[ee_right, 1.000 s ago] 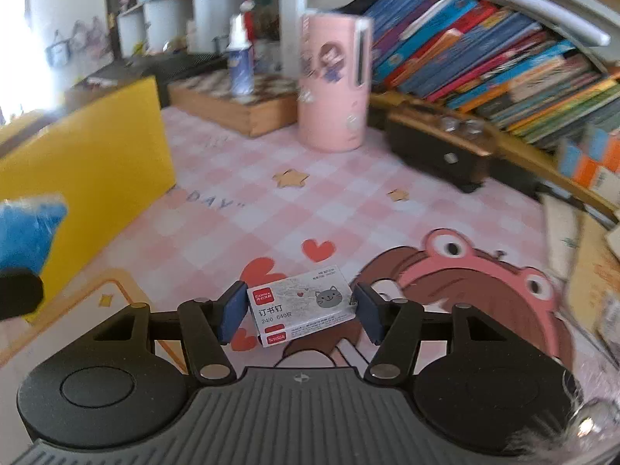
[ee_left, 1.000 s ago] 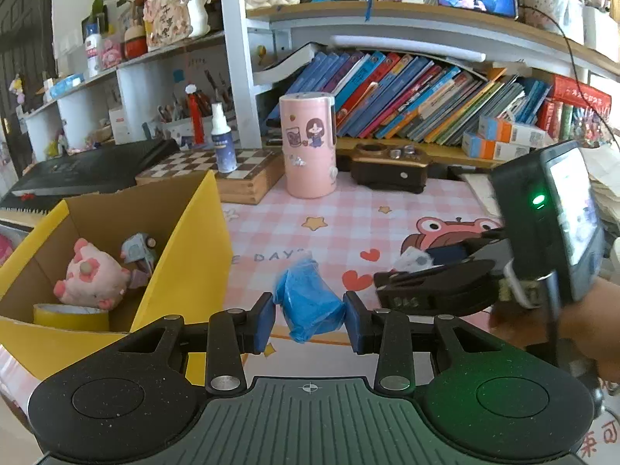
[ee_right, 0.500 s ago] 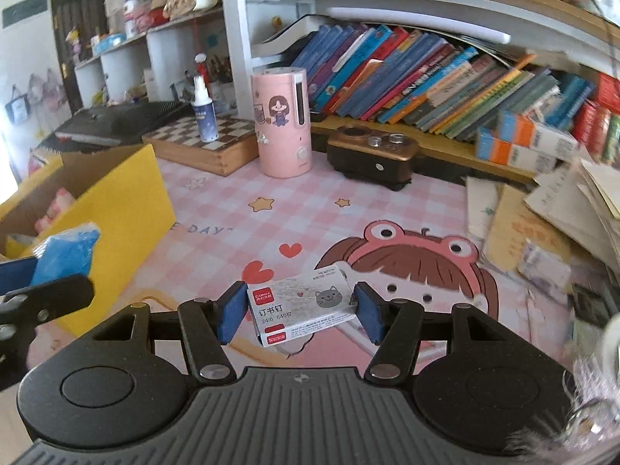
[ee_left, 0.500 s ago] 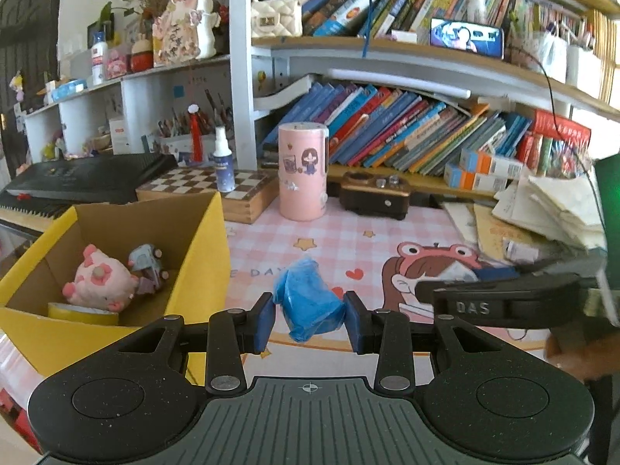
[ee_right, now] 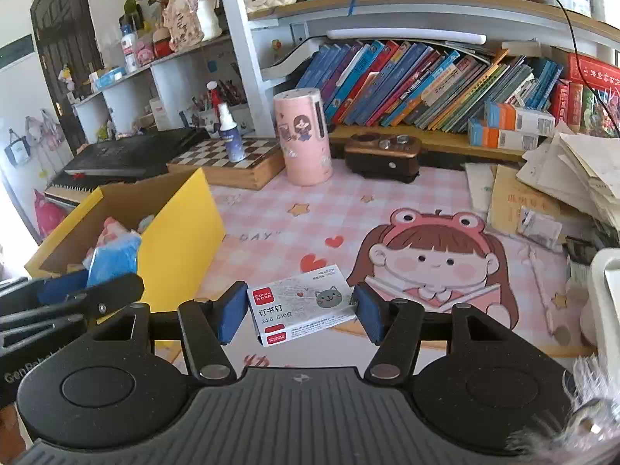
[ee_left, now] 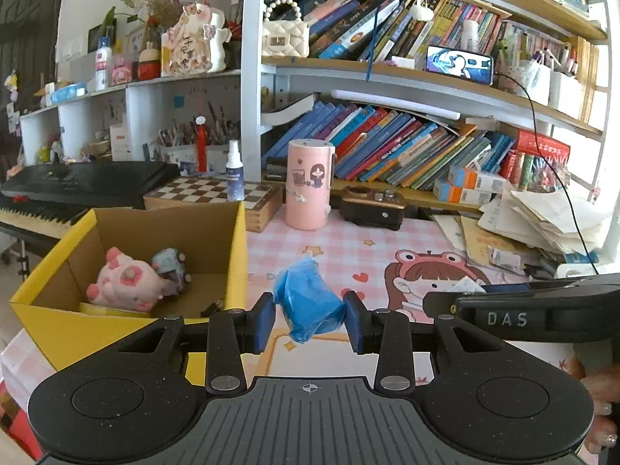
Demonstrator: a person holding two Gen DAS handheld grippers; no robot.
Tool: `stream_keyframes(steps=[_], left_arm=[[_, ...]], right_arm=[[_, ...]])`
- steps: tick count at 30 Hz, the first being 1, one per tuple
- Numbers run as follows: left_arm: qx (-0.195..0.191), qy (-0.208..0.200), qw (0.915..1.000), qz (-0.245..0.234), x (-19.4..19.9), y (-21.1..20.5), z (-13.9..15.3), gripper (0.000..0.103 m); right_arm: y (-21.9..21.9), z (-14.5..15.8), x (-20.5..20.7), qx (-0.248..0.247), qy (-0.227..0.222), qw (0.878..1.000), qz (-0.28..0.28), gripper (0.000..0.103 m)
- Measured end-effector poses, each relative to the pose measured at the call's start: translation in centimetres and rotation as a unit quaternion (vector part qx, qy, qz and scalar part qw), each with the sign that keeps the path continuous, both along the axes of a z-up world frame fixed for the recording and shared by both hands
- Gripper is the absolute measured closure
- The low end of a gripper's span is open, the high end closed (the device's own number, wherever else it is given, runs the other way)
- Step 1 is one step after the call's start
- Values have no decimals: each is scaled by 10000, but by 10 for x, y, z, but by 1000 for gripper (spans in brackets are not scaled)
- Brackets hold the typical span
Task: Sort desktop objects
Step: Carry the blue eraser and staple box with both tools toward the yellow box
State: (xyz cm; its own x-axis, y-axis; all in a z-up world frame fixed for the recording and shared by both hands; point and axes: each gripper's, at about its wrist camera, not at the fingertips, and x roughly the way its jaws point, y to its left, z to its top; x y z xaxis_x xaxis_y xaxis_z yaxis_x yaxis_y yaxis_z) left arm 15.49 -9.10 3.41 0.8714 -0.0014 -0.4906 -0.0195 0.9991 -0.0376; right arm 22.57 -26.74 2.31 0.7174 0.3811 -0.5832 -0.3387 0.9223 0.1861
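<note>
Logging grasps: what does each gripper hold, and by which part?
Left gripper: crumpled blue wrapper, pinched at its sides. Right gripper: staple box, clamped across its short ends.

Open pink mat (ee_right: 387, 197) between yellow box (ee_right: 182, 224) and paper stacks (ee_right: 573, 170).

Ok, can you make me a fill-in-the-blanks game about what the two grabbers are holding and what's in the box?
1. The left gripper is shut on a crumpled ____ bag.
2. The right gripper holds a small box of ____.
3. A pink plush toy lies inside the ____ cardboard box.

Missing words: blue; staples; yellow
</note>
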Motion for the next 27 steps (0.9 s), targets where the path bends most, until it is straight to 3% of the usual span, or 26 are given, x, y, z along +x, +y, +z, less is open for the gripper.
stream_keyframes(steps=[11, 27], left_arm=[[56, 12, 9999, -151, -47, 49, -2, 67], [-45, 552, 9983, -167, -115, 116, -26, 67]], right_arm=[[49, -1, -53, -121, 54, 9996, -240, 46], [125, -19, -146, -347, 400, 9986, -85, 46]])
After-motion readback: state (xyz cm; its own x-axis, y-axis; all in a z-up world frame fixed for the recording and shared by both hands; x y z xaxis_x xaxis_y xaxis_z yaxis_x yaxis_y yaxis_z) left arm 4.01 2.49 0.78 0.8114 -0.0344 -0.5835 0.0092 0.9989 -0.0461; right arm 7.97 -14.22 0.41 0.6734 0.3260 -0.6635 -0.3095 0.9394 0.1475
